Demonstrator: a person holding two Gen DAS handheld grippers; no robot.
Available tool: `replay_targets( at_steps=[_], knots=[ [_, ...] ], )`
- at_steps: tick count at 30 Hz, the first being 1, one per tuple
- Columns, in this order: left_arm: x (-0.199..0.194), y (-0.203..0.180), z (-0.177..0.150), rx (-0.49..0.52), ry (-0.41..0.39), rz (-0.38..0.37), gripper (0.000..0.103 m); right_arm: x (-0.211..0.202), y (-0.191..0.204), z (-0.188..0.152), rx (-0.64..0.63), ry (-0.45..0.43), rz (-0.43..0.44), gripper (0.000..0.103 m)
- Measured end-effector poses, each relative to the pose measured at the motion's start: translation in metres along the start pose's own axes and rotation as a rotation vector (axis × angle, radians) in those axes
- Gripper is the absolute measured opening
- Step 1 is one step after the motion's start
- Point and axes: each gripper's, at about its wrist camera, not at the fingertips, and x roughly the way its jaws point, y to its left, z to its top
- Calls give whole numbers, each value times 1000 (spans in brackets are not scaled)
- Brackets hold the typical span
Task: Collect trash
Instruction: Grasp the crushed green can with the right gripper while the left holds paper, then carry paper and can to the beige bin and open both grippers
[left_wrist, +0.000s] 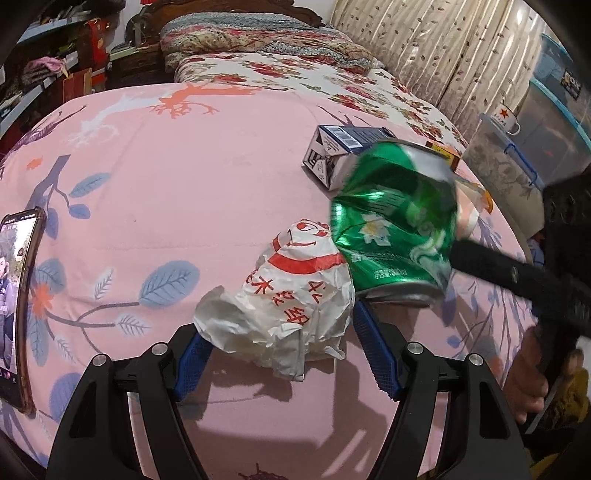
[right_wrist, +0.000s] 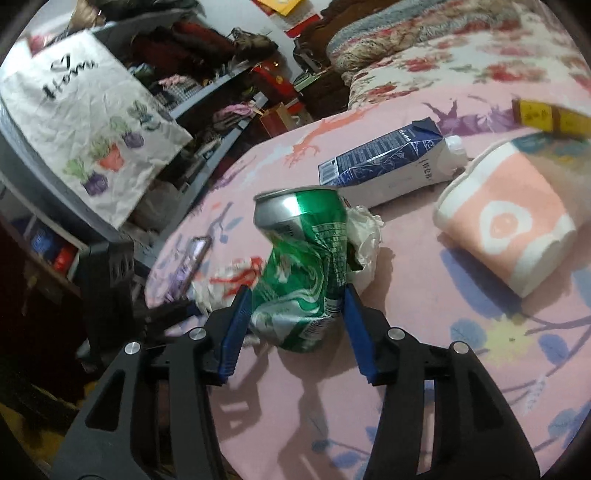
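You are gripping the can (right_wrist: 303, 273) in the right gripper (right_wrist: 297, 299) while the left gripper (left_wrist: 275, 325) is straddling the wrapper (left_wrist: 280, 306) (unpinched, at the can's 8 o'clock), needing closing next.

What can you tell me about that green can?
The green can is a crushed metal drink can, shiny green with white swirls, small print and a silver rim. Its middle is badly dented and twisted. It is clamped between the blue pads of the right tongs, top end pointing away, raised just above the pink bedspread. A crumpled white wrapper lies beside it.
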Motion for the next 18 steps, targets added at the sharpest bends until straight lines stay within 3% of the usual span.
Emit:
replay_targets(
  at_steps=[3, 9, 11, 13, 18],
  knots=[
    [0, -1, 0, 6, -1, -4, 69, 14, -6, 4, 40, 35, 9, 52],
    [0, 0, 0, 6, 0, -6, 67, 20, -10, 3, 72, 42, 30, 37],
    [-1, 1, 0, 9, 2, -10, 58, 16, -7, -1, 78, 40, 28, 27],
    [-7, 7, 1, 3, -11, -18, 53, 10, 7, -6, 27, 36, 24, 20],
    [-20, 14, 5, 6, -51, -13, 42, 3, 39, -25, -126, 46, -43, 18]
  ],
)
